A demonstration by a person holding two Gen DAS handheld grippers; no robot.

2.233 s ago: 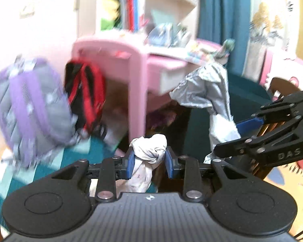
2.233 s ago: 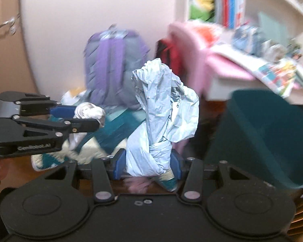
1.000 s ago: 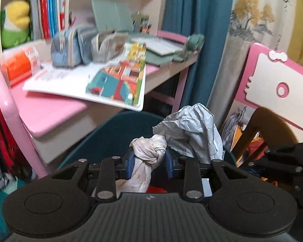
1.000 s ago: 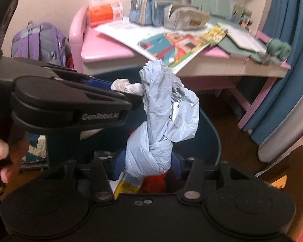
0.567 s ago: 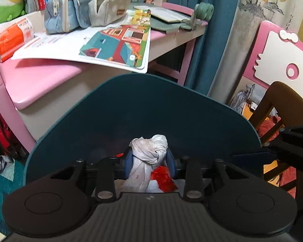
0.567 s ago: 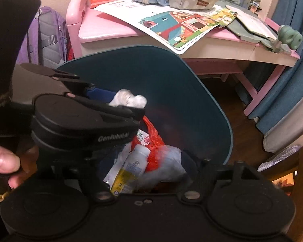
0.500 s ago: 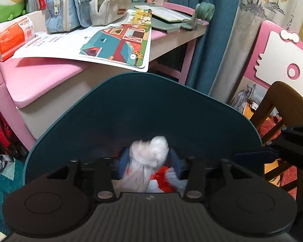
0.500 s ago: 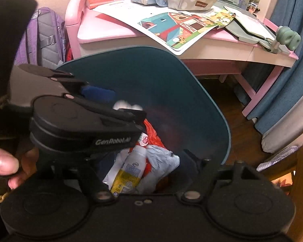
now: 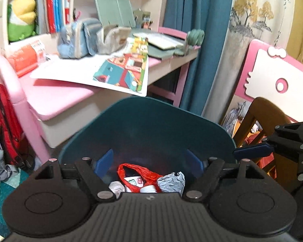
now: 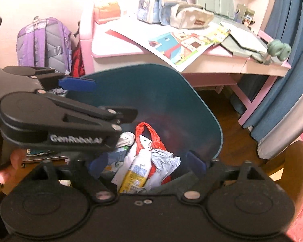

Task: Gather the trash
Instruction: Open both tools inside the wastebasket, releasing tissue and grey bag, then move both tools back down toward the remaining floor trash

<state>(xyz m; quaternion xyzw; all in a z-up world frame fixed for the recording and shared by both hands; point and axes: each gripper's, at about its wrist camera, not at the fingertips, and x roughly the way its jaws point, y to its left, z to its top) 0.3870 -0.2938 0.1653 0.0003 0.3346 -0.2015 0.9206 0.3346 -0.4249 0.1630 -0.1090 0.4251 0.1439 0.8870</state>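
Note:
A dark teal trash bin (image 9: 151,121) (image 10: 171,92) stands below both grippers. Inside lie a red plastic bag (image 9: 137,173) (image 10: 149,135), a crumpled blue-grey paper (image 9: 171,182) (image 10: 163,161), a white knotted wad (image 9: 116,187) (image 10: 127,138) and a yellow-labelled bottle (image 10: 136,175). My left gripper (image 9: 149,161) is open and empty over the bin; it also shows in the right wrist view (image 10: 103,98). My right gripper (image 10: 146,164) is open and empty over the bin; one blue finger (image 9: 252,151) shows in the left wrist view.
A pink desk (image 9: 56,98) (image 10: 119,46) with pencil cases, a poster and a folder stands behind the bin. A purple backpack (image 10: 42,44) and a red bag (image 9: 6,121) are at the left. A wooden chair (image 9: 262,117) and a blue curtain (image 9: 200,40) are at the right.
Both grippers moved over the bin and opened. The blue-grey paper dropped from the right gripper, then the white wad from the left; both now lie in the bin.

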